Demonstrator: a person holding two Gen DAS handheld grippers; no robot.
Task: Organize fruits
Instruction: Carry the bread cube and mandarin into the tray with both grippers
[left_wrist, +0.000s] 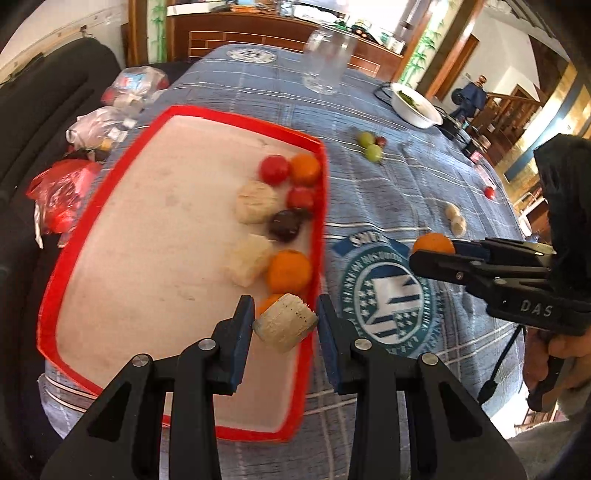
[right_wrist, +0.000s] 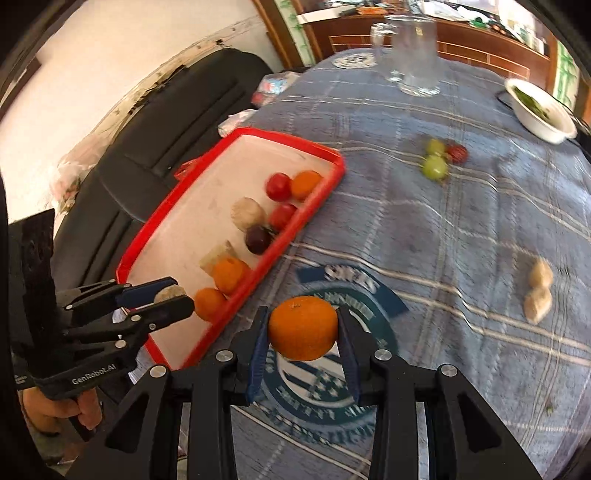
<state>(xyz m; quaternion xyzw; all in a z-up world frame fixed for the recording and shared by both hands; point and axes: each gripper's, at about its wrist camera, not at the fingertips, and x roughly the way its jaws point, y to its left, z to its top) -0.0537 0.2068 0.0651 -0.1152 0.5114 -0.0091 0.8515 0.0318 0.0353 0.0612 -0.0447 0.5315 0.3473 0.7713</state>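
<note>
Orange rind looks firm but smooth — the mandarin (right_wrist: 303, 328), above the bench beside the red tray (right_wrist: 314, 206), sits squeezed across its middle by the right gripper (right_wrist: 302, 332); left gripper (left_wrist: 285, 325) jaws bracket a pale fibrous chunk (left_wrist: 285, 325) — light, crumbly.

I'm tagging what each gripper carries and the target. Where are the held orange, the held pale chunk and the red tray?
Orange (right_wrist: 303, 328): right wrist view, middle of its peel.
Pale chunk (left_wrist: 286, 322): left wrist view, its cut face.
Red tray (left_wrist: 320, 206): left wrist view, right rim.
</note>
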